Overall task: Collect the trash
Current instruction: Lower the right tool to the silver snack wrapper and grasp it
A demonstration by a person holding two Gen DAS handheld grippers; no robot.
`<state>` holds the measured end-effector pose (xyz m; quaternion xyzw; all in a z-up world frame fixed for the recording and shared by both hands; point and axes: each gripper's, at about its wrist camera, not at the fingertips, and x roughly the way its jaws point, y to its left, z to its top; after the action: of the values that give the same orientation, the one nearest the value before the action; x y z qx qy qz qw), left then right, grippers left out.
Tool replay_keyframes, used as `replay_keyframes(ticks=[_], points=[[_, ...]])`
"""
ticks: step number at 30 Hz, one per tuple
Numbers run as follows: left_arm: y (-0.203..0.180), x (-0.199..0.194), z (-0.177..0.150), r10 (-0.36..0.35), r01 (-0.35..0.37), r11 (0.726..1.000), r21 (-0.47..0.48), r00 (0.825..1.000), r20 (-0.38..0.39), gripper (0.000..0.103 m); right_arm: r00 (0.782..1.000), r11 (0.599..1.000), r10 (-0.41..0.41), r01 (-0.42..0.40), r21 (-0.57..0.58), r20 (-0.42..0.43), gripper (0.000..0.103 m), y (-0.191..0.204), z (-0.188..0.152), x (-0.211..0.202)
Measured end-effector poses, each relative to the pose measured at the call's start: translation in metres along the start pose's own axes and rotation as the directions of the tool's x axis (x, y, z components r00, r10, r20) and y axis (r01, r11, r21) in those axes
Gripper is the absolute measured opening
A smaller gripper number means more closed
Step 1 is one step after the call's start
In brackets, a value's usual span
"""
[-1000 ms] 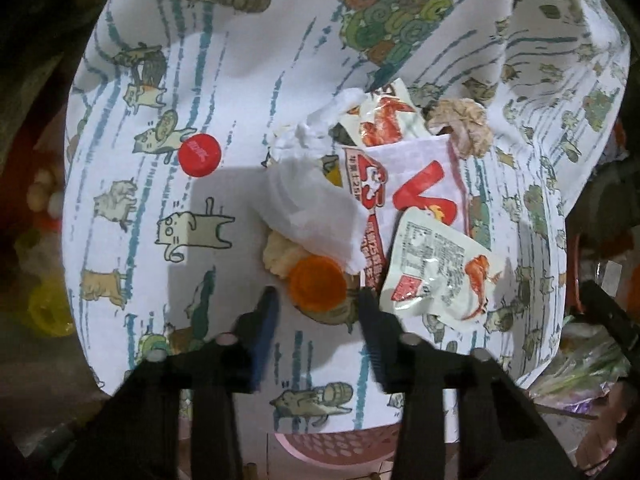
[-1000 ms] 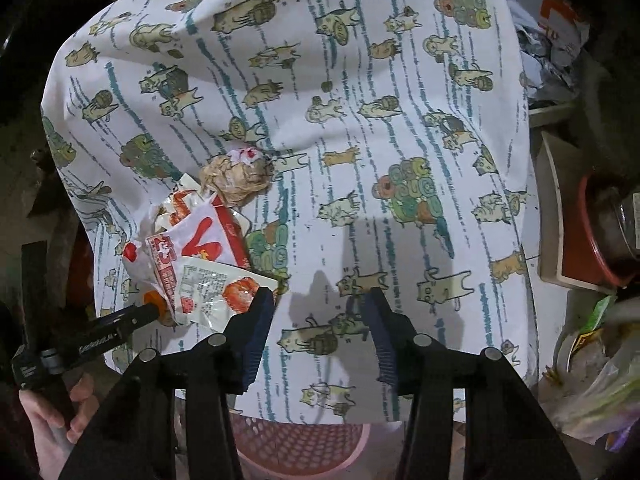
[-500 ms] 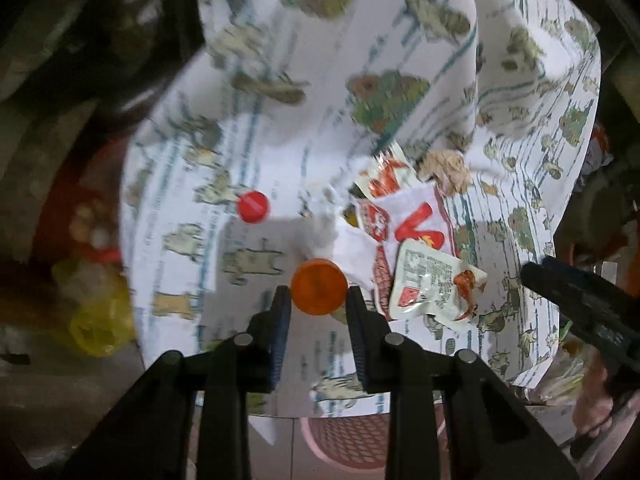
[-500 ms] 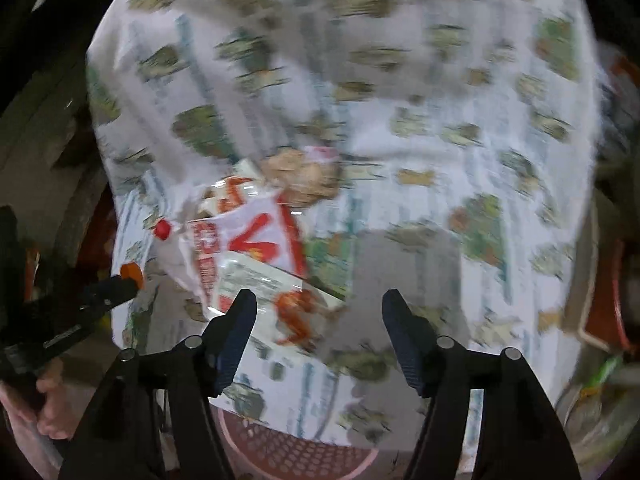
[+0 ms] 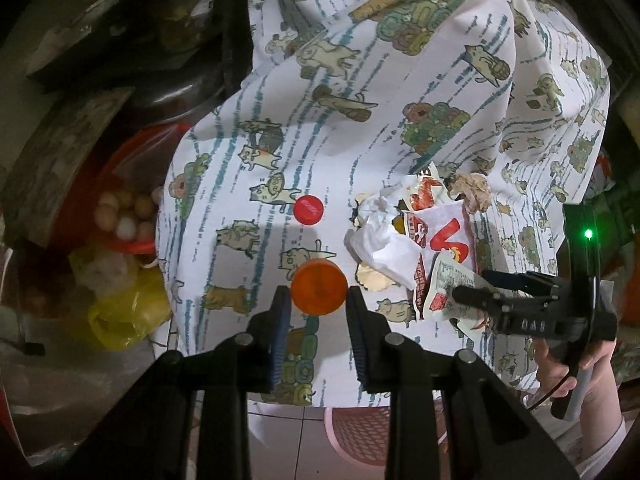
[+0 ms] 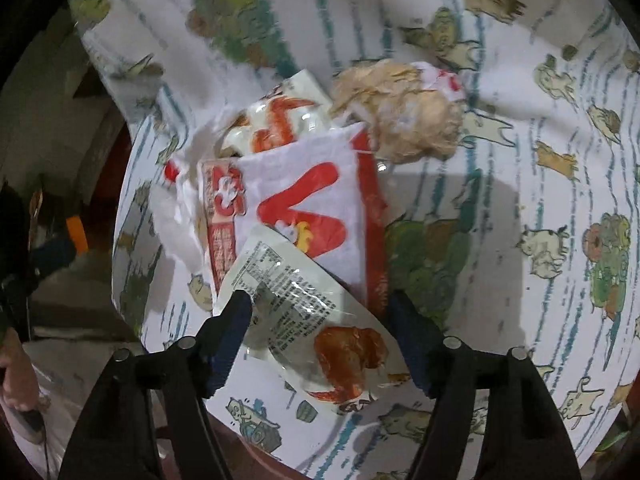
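My left gripper [image 5: 317, 300] is shut on an orange bottle cap [image 5: 319, 288] and holds it above the cat-print tablecloth [image 5: 400, 80]. A red cap [image 5: 307, 210] lies on the cloth beyond it. To its right is a litter pile: white tissue [image 5: 380, 240], a red-and-white wrapper [image 5: 448, 232], a clear printed sauce packet [image 5: 444, 284] and a brown paper wad [image 5: 472, 192]. My right gripper [image 6: 318, 300] points down over the sauce packet [image 6: 296, 292]. Its jaws are opening, the packet lies between them, and the pads are not pressing on it. The wrapper [image 6: 304, 200] and wad [image 6: 408, 120] lie just beyond.
A pink mesh basket [image 5: 360, 432] stands on the floor under the table's near edge. Left of the table are a yellow plastic bag [image 5: 124, 308] and a red bowl [image 5: 120, 160] of eggs. A hand [image 5: 568, 368] holds the right gripper.
My left gripper closed on the orange cap and lifted it off the pile toward the left. My right gripper swung left and down over the sauce packet, and its jaws widened.
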<state>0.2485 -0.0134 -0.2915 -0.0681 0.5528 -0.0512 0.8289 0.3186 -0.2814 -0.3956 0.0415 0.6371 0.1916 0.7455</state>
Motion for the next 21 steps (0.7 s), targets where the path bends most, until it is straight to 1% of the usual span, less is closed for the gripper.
replay_keyframes(ticks=[3, 5, 8, 9, 12, 14, 15, 17, 18, 19, 21], points=[[0.0, -0.002, 0.0, 0.0, 0.0, 1.0, 0.001, 1.0, 0.003, 0.026, 0.999, 0.998, 0.007, -0.009, -0.066, -0.037, 0.08, 0.012, -0.01, 0.004], [-0.002, -0.004, -0.001, -0.004, 0.004, 1.0, 0.006, 1.0, 0.005, 0.026, 0.998, 0.993, -0.02, 0.013, -0.119, -0.051, 0.086, 0.021, -0.018, 0.006], [-0.004, -0.007, -0.002, -0.01, 0.01, 1.0, 0.012, 1.0, 0.011, 0.026, 0.991, 0.963, -0.12, 0.104, -0.248, -0.052, 0.086, 0.04, -0.035, 0.01], [-0.005, -0.008, -0.002, -0.011, 0.011, 1.0, 0.012, 1.0, 0.012, 0.026, 0.987, 0.948, -0.15, 0.128, -0.29, -0.054, 0.086, 0.046, -0.041, 0.013], [-0.006, -0.012, -0.003, -0.017, 0.017, 1.0, 0.01, 1.0, 0.016, 0.026, 0.971, 0.9, -0.236, 0.21, -0.382, -0.024, 0.087, 0.062, -0.056, 0.019], [-0.007, -0.013, -0.005, -0.016, 0.016, 1.0, 0.013, 1.0, 0.02, 0.026, 0.969, 0.895, -0.248, 0.227, -0.384, -0.006, 0.087, 0.066, -0.059, 0.018], [-0.007, -0.014, -0.005, -0.014, 0.013, 1.0, 0.015, 1.0, 0.023, 0.026, 0.969, 0.904, -0.246, 0.228, -0.362, -0.004, 0.087, 0.065, -0.06, 0.018], [-0.009, -0.015, -0.006, -0.003, 0.002, 1.0, 0.022, 1.0, 0.029, 0.026, 0.975, 0.932, -0.22, 0.212, -0.293, 0.007, 0.076, 0.061, -0.06, 0.014], [-0.009, -0.016, -0.007, 0.002, -0.003, 1.0, 0.025, 1.0, 0.031, 0.026, 0.977, 0.943, -0.213, 0.211, -0.256, 0.019, 0.073, 0.058, -0.059, 0.012], [-0.01, -0.016, -0.008, 0.005, -0.005, 1.0, 0.027, 0.999, 0.033, 0.026, 0.98, 0.954, -0.194, 0.197, -0.225, 0.032, 0.068, 0.058, -0.058, 0.009], [-0.01, -0.018, -0.009, 0.005, -0.006, 1.0, 0.03, 0.999, 0.037, 0.026, 0.987, 0.972, -0.154, 0.16, -0.17, 0.049, 0.065, 0.054, -0.058, 0.0]])
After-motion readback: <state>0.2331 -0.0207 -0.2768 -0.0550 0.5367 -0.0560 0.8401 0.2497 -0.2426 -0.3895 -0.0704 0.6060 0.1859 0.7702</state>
